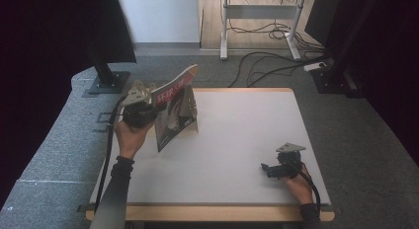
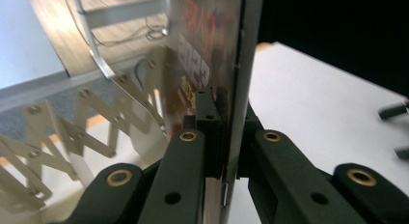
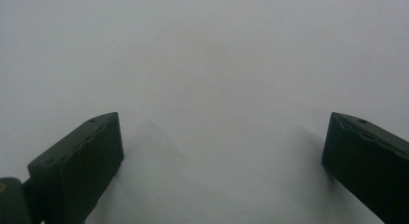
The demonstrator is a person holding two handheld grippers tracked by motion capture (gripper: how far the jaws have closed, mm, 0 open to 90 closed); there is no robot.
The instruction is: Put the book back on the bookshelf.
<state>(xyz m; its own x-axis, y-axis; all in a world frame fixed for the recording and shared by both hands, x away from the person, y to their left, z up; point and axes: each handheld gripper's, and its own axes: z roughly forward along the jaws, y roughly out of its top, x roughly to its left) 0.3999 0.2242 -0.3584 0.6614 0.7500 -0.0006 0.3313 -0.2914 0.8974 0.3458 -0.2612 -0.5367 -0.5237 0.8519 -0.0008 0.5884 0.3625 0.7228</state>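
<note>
Black jaws of the left gripper (image 2: 219,137) were clamped on the edge of a magazine (image 2: 212,60), which stood upright between them and was held above the counter's (image 1: 247,135) far left corner, its cover tilted toward the person. At the near right, the right gripper (image 1: 267,170) rested low over the bare white surface, well apart from the magazine, its jaws spread wide with nothing between them.

Glossy paper magazine (image 1: 173,108) (matt table (image 1: 247,140))
</note>
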